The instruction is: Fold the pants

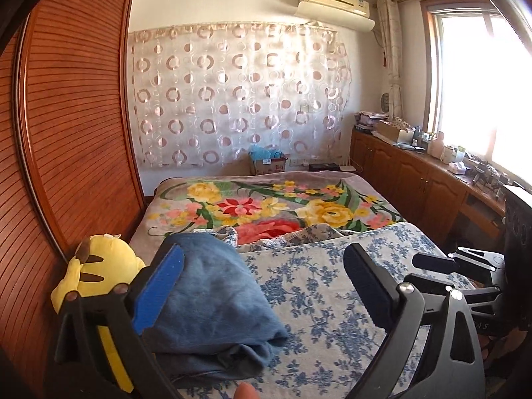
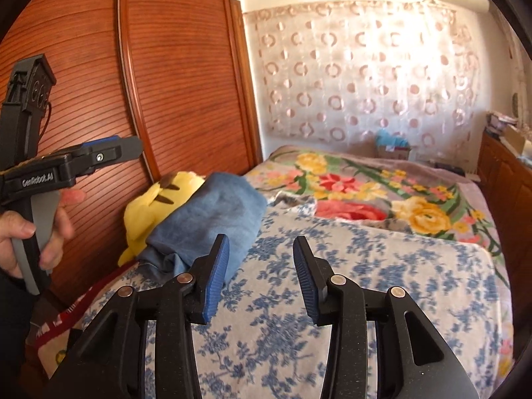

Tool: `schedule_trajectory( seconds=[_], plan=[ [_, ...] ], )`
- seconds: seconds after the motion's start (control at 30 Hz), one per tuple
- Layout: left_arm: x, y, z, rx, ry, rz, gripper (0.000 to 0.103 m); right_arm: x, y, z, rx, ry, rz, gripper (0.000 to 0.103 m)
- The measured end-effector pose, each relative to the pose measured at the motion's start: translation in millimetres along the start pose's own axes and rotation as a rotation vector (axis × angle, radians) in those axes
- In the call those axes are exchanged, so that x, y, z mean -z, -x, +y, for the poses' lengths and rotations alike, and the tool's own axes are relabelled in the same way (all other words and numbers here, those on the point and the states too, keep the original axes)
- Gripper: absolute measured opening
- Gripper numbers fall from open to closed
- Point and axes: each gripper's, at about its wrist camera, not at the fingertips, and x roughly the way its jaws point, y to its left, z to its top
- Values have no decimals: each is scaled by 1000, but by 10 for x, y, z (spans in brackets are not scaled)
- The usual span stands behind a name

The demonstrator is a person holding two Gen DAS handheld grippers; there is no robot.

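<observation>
Blue-padded fingers of the left gripper [image 1: 262,286] stand wide apart above the bed [image 1: 332,299], holding nothing, and the right gripper [image 2: 261,276] likewise hangs with its fingers apart and free over the blue-flowered cover [image 2: 365,282]. Folded into a compact bundle, the blue pants [image 1: 212,299] lie on that cover at the bed's left edge, touching a yellow plush toy [image 1: 96,266] beside the wooden wardrobe [image 1: 76,116]. Only the right wrist view shows the person's left hand [image 2: 30,232] gripping the left tool's handle, while the left wrist view alone shows the window [image 1: 478,86].
</observation>
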Motion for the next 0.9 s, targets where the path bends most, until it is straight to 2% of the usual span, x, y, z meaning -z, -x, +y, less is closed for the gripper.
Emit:
schedule_trajectory(
  seconds=[0.27,0.43,0.6,0.9],
  plan=[
    [93,298,-474,6,-26,-31,98,64,500,-120,81,-12,-59,48],
    [186,427,-787,23,-29,-27,98,119,754,-203,143,-28,-89,57],
    [274,542,-1029,-3,-46,-44,98,184,978,-285,190,-51,-110,69],
    [420,690,-1265,21,-34,-38,98,344,1361,-365,249,-68,-136,72]
  ],
)
